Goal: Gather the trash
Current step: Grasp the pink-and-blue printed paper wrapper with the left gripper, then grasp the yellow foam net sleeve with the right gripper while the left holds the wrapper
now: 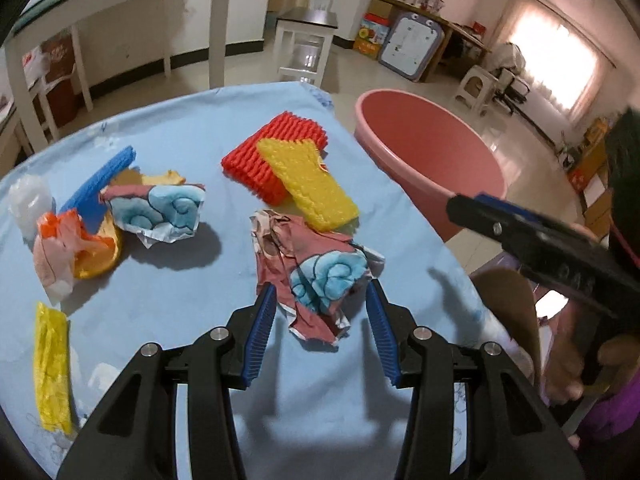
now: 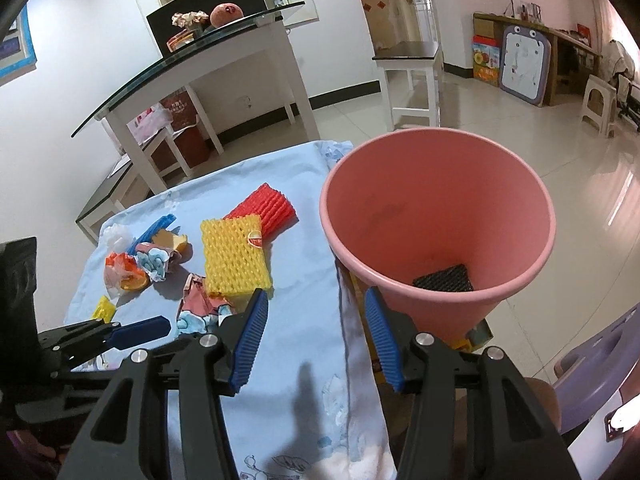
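On the left of the counter (image 1: 192, 128), which wears a light blue cloth, a thin yellow foam net strip (image 1: 52, 364) lies with its long side running from near to far. Just past it sits a heap: a white plastic wad (image 1: 28, 200), an orange and pink crumpled bag (image 1: 68, 248), a blue foam net stick (image 1: 100, 184) that slants up toward the far right, and a crumpled wrapper with blue clouds (image 1: 160, 212).

In the middle, the left gripper (image 1: 320, 300) has its blue fingers (image 1: 260, 336) wide apart. They stand on either side of the near end of a second crumpled pink wrapper with blue clouds (image 1: 316, 272), with a gap on both sides, so it is not squeezed. This wrapper stretches from near to far.

Beyond it, a flat yellow foam net sleeve (image 1: 312, 184) lies partly on a red foam net sleeve (image 1: 276, 152). The yellow one's long side slants toward the near right.

To the right stands a pink plastic bucket (image 2: 516, 280), just beside the counter's edge, with a black mesh piece (image 2: 444, 278) at its bottom. The right gripper (image 2: 316, 312) hangs over the cloth's edge, fingers spread and holding nothing.
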